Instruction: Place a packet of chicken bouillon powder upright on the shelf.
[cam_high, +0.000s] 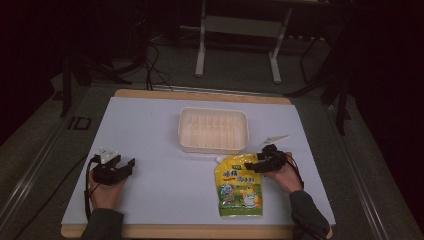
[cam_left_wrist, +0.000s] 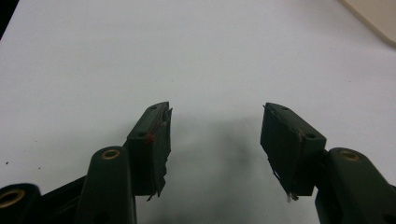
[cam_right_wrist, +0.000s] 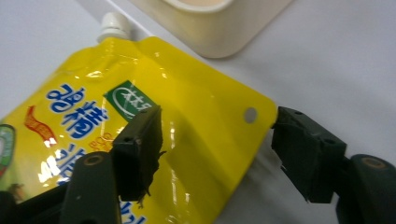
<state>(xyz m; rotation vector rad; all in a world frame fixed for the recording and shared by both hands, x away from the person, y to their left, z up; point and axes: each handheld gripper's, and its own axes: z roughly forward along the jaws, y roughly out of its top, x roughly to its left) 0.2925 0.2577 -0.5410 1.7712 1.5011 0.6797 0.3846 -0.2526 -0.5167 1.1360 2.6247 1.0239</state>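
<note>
Straddling the yellow pouch's (cam_right_wrist: 154, 140) punched corner, right gripper (cam_right_wrist: 217, 154) jaws gape

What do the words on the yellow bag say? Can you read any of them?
Yellow pouch: large blue Chinese characters, cut off and at a slant in the right gripper view, not surely readable.
Green badge on the pouch: a white emblem, no legible letters.
High view: the pouch's print is too small to read.
</note>
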